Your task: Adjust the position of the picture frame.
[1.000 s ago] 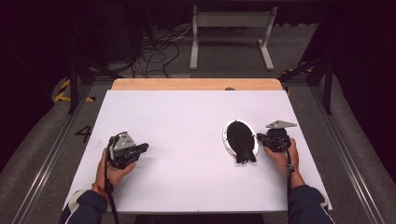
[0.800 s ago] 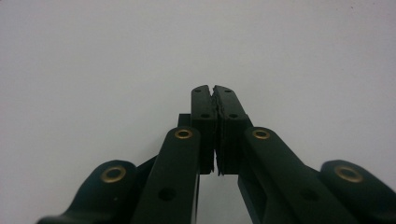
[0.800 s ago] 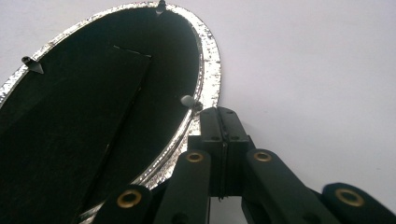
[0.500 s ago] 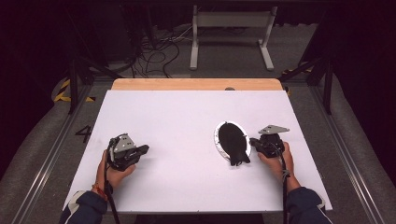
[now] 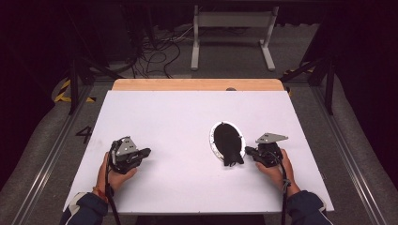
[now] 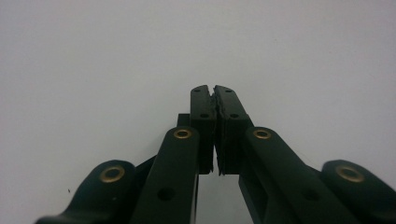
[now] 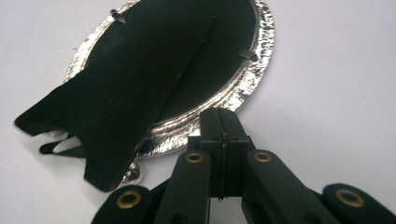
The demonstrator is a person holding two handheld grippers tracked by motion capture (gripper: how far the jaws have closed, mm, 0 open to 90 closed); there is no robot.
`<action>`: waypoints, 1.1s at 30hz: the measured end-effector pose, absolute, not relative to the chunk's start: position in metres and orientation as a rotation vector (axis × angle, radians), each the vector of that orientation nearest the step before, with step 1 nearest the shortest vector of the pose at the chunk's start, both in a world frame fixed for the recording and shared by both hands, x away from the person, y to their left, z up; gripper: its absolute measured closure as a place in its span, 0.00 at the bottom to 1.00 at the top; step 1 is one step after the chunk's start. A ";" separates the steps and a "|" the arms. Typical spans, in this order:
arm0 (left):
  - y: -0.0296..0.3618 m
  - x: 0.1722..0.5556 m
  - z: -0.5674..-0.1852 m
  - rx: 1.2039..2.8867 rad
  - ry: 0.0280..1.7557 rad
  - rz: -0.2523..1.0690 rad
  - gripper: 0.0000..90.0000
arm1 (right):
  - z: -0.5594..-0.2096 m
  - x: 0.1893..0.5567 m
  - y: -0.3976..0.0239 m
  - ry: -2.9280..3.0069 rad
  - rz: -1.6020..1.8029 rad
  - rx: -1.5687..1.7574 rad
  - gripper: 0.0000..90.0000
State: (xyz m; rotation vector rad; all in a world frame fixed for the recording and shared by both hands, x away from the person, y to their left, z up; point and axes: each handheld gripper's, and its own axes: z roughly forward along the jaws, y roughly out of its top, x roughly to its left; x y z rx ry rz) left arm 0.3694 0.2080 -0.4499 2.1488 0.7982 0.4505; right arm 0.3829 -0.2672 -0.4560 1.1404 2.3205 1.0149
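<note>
Right claw (image 7: 223, 116) closed, nothing between its jaws, tips at the foil rim | foil dish (image 7: 254, 77) just ahead of that claw, lying flat on the white counter (image 5: 178, 117) | black sheet (image 7: 135, 93) lies across the dish, overhanging its edge | left claw (image 6: 215, 93) closed, empty, well apart from the dish

**Bright table, dark room**

In the high view the white table (image 5: 187, 122) is evenly lit from above, while the floor and background sink into near black. Shadows under the hands are short and soft. The picture is slightly soft overall. In the right gripper view, the foil rim (image 7: 252, 84) just beyond the fingertips glints with glare; the black sheet (image 7: 140, 79) shows little detail. In both gripper views the near arm bases blur, and the table shades grey toward the corners.
</note>
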 end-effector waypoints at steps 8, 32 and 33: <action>0.210 0.368 -0.451 2.137 0.784 0.427 0.98 | -0.455 0.384 -0.265 2.324 0.997 1.129 1.00; 0.206 0.369 -0.453 2.147 0.763 0.359 1.00 | -0.456 0.417 -0.262 2.239 0.993 1.232 1.00; 0.205 0.369 -0.452 2.150 0.762 0.365 1.00 | -0.456 0.416 -0.261 2.243 0.993 1.231 1.00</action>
